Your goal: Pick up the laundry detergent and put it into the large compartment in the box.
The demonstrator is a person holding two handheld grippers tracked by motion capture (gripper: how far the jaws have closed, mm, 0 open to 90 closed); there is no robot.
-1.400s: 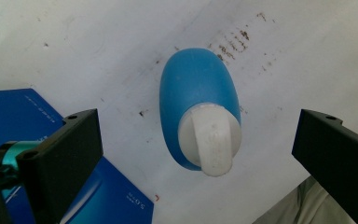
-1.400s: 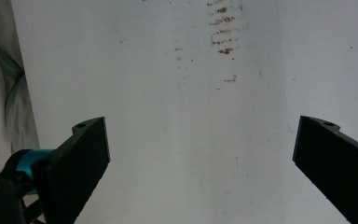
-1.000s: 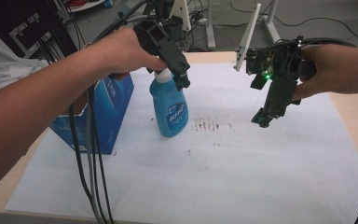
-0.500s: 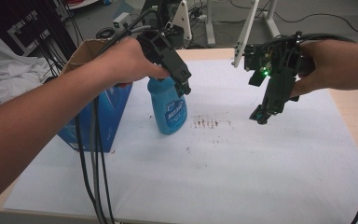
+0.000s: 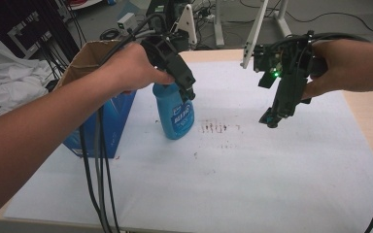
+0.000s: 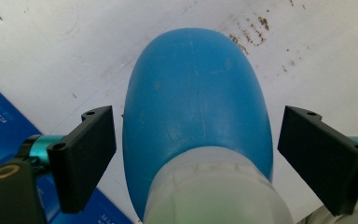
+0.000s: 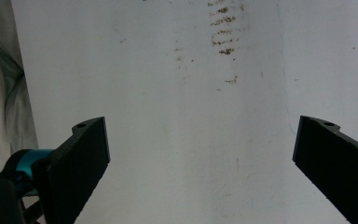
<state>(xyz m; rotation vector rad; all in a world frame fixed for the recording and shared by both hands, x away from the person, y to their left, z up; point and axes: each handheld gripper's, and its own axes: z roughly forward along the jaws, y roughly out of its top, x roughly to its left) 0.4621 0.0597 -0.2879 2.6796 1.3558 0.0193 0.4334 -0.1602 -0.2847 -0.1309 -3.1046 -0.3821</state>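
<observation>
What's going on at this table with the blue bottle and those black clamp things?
A person holds a two-jaw gripper in each hand over a table covered with a white sheet. The left gripper is lowered around the neck of a blue bottle, one jaw on each side, with gaps showing, so it is not clamped. The bottle stands upright beside a blue box. The right gripper hangs open above the sheet, holding nothing. Brownish stains mark the sheet between them.
</observation>
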